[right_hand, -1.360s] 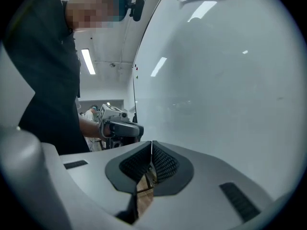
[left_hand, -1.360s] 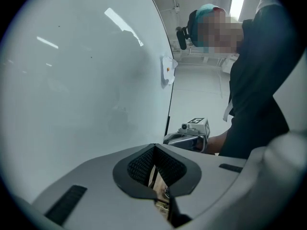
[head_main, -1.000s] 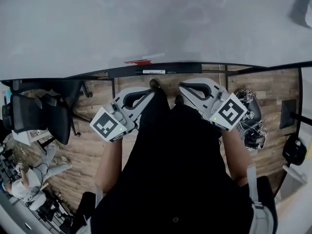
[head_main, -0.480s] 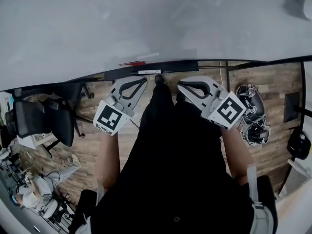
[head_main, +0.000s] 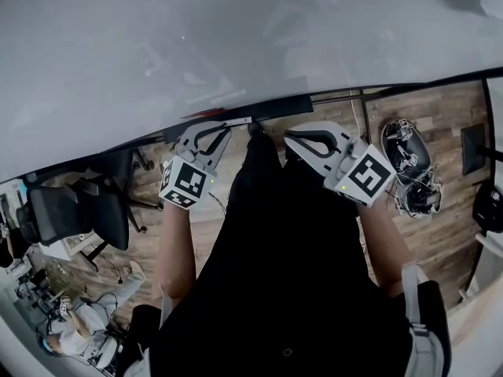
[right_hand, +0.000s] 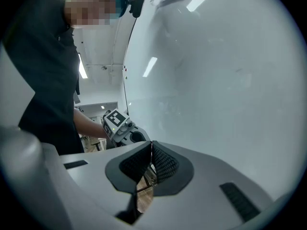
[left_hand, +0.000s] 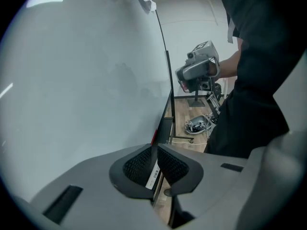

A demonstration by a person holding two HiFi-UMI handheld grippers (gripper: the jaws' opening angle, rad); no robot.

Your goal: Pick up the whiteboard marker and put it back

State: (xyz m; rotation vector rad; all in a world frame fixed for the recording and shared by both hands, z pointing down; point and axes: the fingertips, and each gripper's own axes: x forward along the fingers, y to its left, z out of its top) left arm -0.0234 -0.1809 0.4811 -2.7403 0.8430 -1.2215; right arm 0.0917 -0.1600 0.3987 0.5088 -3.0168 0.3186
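Left gripper (head_main: 224, 128) first: its jaws have just been opening and now stand a narrow slit apart, with nothing pressed between the pads. In its own view (left_hand: 156, 147) that slit lines straight up with the marker (left_hand: 154, 138), a thin red sliver just beyond the tips, not yet inside them. From the head view, the marker (head_main: 206, 114) lies along the dark ledge (head_main: 275, 107) at the foot of the whiteboard (head_main: 196, 45), just above and left of the left jaw tips, a little left of frame centre. A white label (head_main: 238, 122) sits on the ledge face right beside those tips.

Over to the right gripper (head_main: 289, 138), just right of centre: in its own view (right_hand: 151, 145) the pads meet at the tips, clenched on nothing. It points at the board, near the ledge, well apart from the marker, with the left gripper between the two.

The count: one red marker, two grippers, one whiteboard, one ledge, one label. Further out, lower in the frame, there is wooden floor (head_main: 440, 234), a dark office chair (head_main: 78, 210) at the left, and a tangle of gear (head_main: 413, 171) at the right.
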